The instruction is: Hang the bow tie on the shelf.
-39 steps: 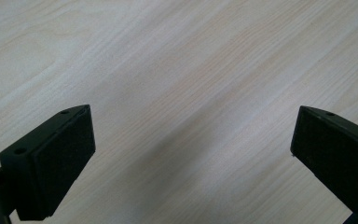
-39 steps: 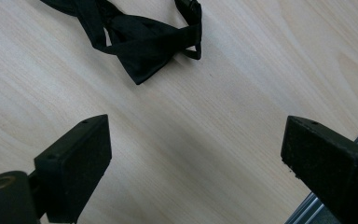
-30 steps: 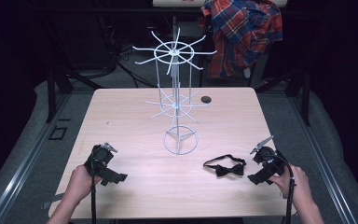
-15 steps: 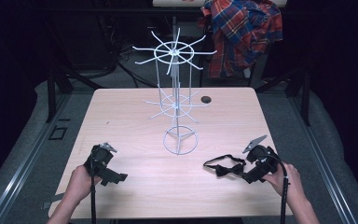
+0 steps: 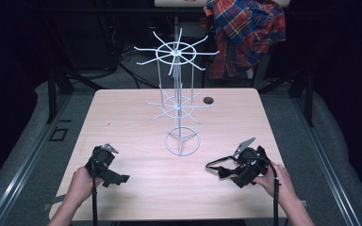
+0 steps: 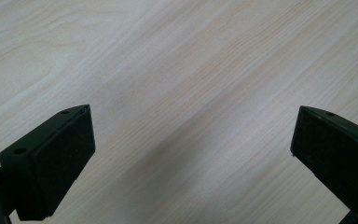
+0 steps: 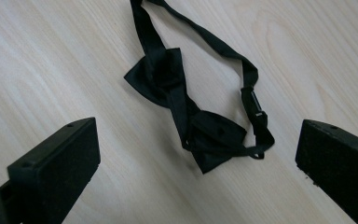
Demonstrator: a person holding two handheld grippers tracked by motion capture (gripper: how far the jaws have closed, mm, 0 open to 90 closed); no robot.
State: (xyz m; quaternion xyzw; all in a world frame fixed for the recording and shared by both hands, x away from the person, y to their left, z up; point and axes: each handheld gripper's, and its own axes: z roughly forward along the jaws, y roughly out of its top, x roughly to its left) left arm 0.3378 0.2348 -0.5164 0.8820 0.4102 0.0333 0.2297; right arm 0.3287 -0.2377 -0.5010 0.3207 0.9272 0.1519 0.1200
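Observation:
A black bow tie (image 5: 220, 168) (image 7: 191, 107) with its strap looped lies flat on the pale wooden table (image 5: 132, 117), near the front right. My right gripper (image 5: 233, 173) (image 7: 196, 154) hovers just over it. Its jaws have just been opening and stand wide apart, with the bow tie ahead of and between them and the pads clear of it. A white wire display rack (image 5: 176, 94) with radiating arms stands mid-table. My left gripper (image 5: 115, 178) (image 6: 191, 140) rests at the front left, open over bare wood.
The rack's ring base (image 5: 183, 141) sits just left of and beyond the bow tie. A small dark round object (image 5: 209, 100) lies at the table's far side. A plaid shirt (image 5: 245, 33) hangs behind the table.
My right gripper has slid left from the table's right edge to the bow tie. The left gripper has stayed in place.

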